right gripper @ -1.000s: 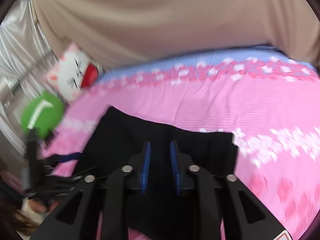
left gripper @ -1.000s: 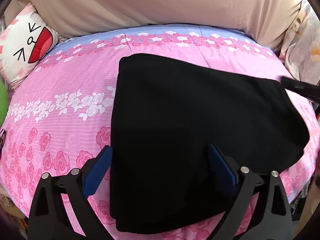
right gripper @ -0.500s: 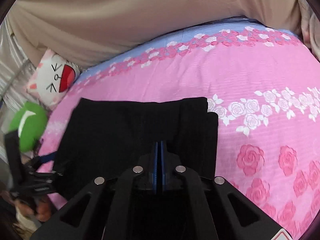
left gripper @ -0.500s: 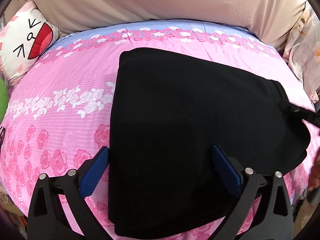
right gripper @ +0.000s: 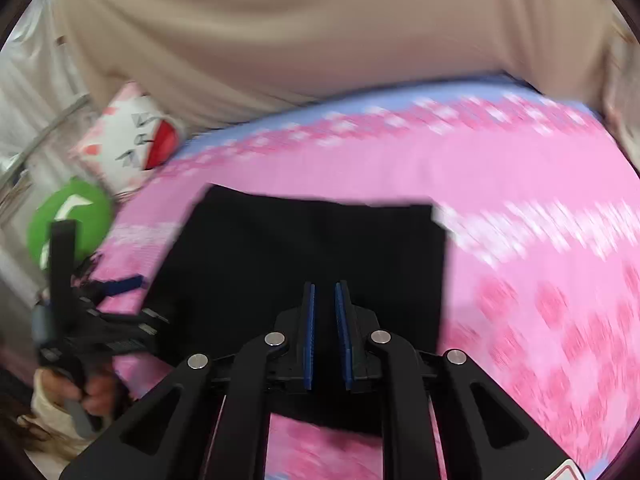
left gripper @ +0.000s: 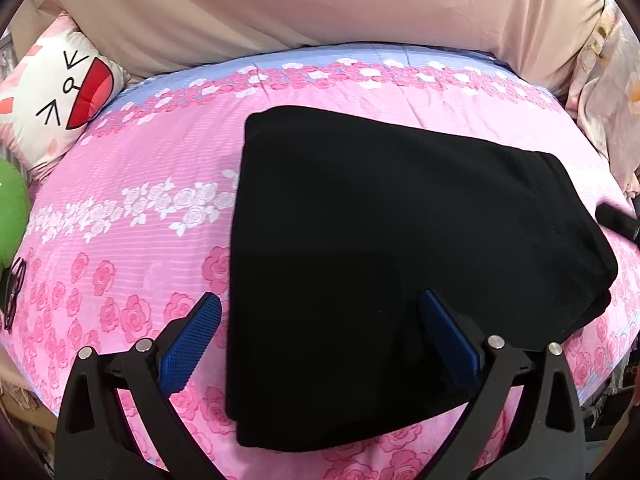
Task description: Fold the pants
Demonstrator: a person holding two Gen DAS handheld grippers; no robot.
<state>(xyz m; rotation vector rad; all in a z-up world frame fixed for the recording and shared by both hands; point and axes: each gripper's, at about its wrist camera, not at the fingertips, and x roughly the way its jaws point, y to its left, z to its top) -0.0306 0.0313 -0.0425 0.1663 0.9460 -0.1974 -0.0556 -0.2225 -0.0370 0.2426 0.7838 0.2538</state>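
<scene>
While my left claw (left gripper: 320, 336) hangs low over the near edge of the bed, its two blue-padded fingers (left gripper: 190, 346) stand wide apart, one over the pink flowered bedspread (left gripper: 120, 216) and the other over the black cloth, gripping nothing. Between and beyond them lie the black pants (left gripper: 380, 248), folded into a thick flat block on the bedspread, with a stitched hem showing along their right side. My right claw (right gripper: 324, 332) points across the bed from the other side, tilted down over the pants (right gripper: 312, 256); its fingers (right gripper: 309, 336) are close together with a narrow gap between the blue pads, and no cloth sits in that gap. That view is blurred. From it I can see my left hand (right gripper: 86, 394) wrapped round the handle of the left claw (right gripper: 120, 284) at the bed's left edge. A white cartoon-face pillow (left gripper: 60, 92) and a green plush toy (right gripper: 70, 216) sit at the far left, with beige cloth (left gripper: 320, 4) behind the bed.
</scene>
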